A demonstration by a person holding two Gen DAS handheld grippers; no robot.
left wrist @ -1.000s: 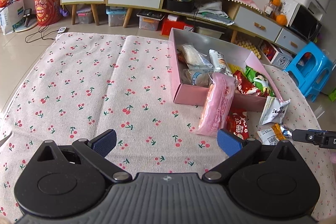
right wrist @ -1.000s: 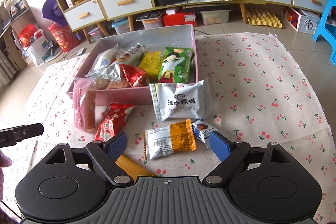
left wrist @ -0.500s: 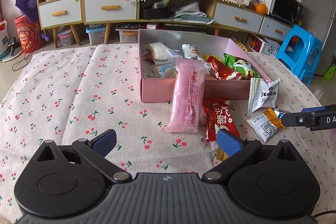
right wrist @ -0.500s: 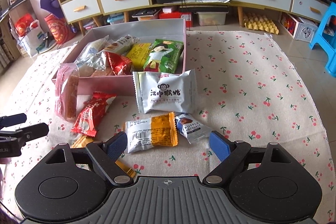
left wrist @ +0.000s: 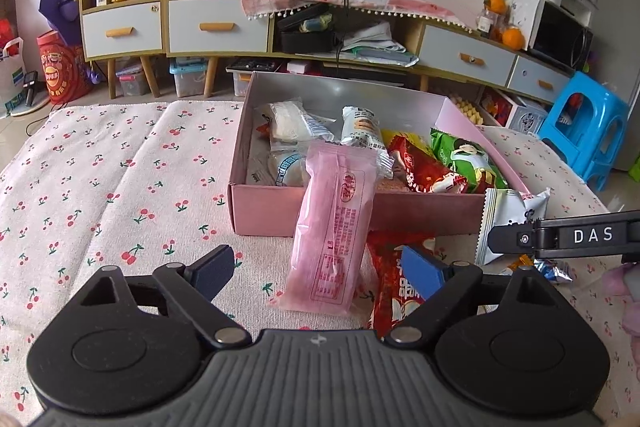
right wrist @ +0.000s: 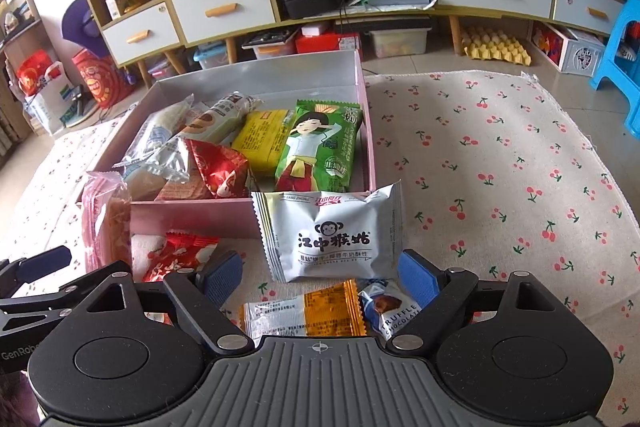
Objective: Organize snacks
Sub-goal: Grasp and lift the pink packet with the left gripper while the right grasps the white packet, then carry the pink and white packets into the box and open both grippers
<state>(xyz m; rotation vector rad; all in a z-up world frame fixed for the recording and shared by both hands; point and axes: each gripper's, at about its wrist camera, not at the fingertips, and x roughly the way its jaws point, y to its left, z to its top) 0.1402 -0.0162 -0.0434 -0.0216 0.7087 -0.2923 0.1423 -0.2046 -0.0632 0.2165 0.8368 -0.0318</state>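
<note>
Cherry-print cloth (left wrist: pixel 120 187), pink cardboard box (left wrist: pixel 260 207) of crinkly packets; left hand-held gripper (left wrist: pixel 320 271) narrowing around glossy pink packet (left wrist: pixel 336 227), right hand-held gripper (right wrist: pixel 320 277) spread

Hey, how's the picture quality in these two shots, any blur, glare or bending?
Left wrist view: sharp, soft daylight, fisheye bows the cabinet; mild sheen on the pink packet. Right wrist view: equally sharp, cabinet curved too, pale glare on the box's inner wall.

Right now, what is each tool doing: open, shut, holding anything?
Left tool: open, jaws just been closing, pink packet between them, not gripped.
Right tool: open, empty, over the orange packet.
</note>
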